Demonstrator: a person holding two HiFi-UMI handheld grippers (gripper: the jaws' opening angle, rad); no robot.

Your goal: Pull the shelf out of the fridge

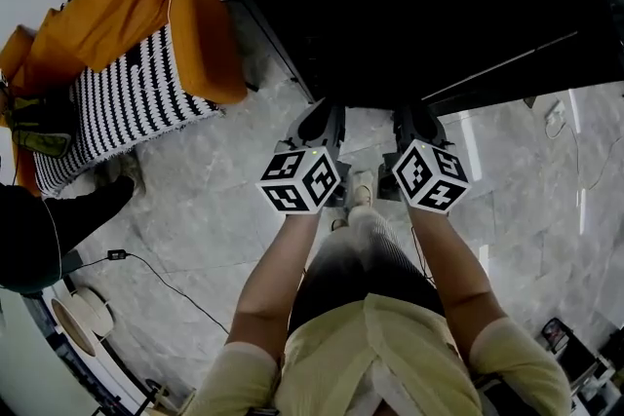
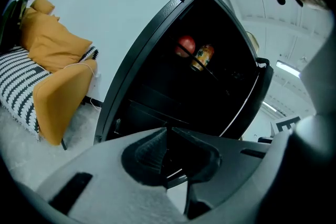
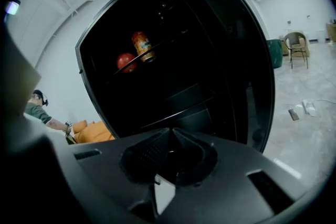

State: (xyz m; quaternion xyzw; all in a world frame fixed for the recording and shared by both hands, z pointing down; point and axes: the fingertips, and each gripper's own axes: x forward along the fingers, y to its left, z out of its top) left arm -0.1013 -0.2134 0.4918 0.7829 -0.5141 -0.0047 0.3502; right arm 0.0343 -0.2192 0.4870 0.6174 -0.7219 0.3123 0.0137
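Black fridge (image 3: 210, 76) stands open; we hold left gripper (image 1: 322, 120) and right gripper (image 1: 417, 122) shut, empty. Yanking the shelf (image 3: 168, 43) could topple its jar (image 3: 140, 45).

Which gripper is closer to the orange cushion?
Left. The left hand-held gripper sits on the side of the orange cushion, with floor between them. The right hand-held gripper is farther, beyond the left one.

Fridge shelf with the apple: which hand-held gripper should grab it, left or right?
Nearly a tie, maybe left. The left hand-held gripper and right hand-held gripper both hang shut, side by side, before the open fridge. The apple on the shelf sits straighter ahead of the left.
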